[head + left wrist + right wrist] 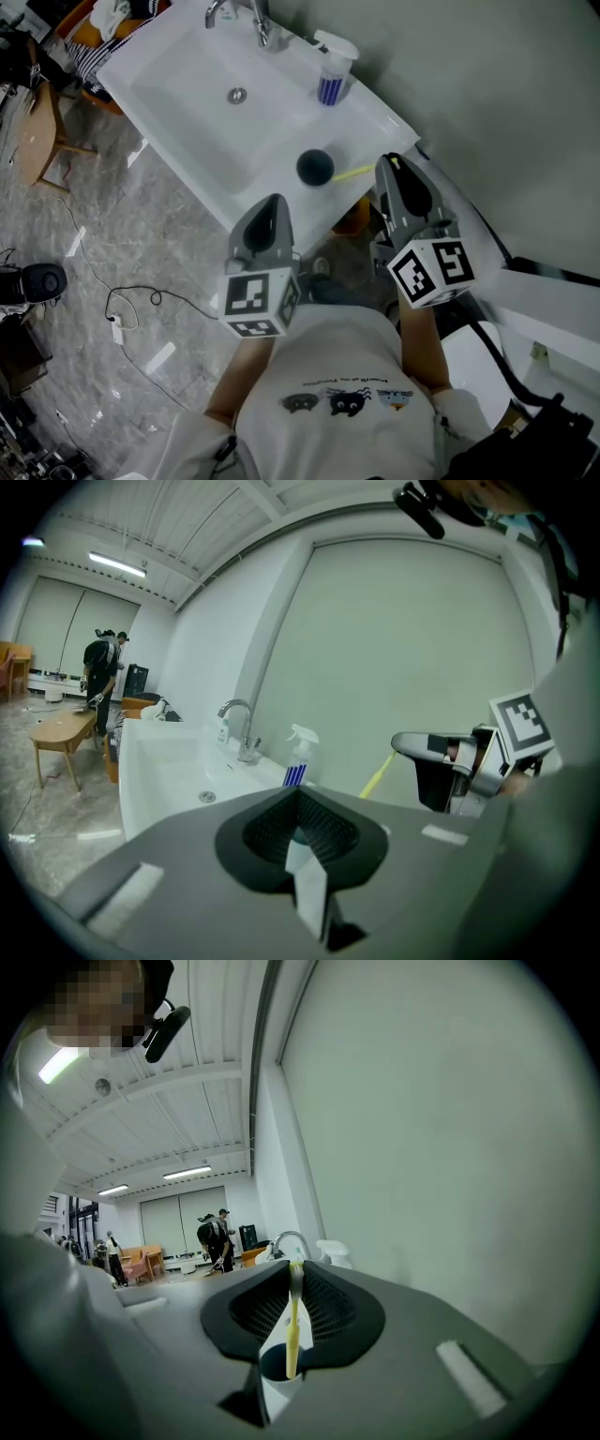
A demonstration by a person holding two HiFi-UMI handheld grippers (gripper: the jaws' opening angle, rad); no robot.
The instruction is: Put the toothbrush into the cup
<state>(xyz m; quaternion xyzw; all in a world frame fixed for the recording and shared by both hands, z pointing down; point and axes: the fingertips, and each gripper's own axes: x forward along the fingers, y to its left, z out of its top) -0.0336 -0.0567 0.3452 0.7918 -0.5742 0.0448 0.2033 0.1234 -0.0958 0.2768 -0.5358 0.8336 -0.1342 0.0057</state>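
A dark round cup (316,167) stands on the white sink counter (380,117), near its front edge. My right gripper (389,160) is shut on a yellow toothbrush (352,172), which sticks out leftward with its free end close to the cup's rim. In the right gripper view the toothbrush (292,1321) runs between the jaws of that gripper (295,1267), and the cup's dark mouth (272,1361) lies just beyond its lower end. My left gripper (274,200) hangs shut and empty in front of the counter edge, below and left of the cup. The left gripper view shows the toothbrush (378,775) in the right gripper (412,742).
A spray bottle (333,70) with a blue striped label stands behind the cup, by the wall. The faucet (260,23) and the basin's drain (237,95) lie further left. A cable (131,305) trails across the marble floor. People (101,667) and wooden furniture (61,733) are far off.
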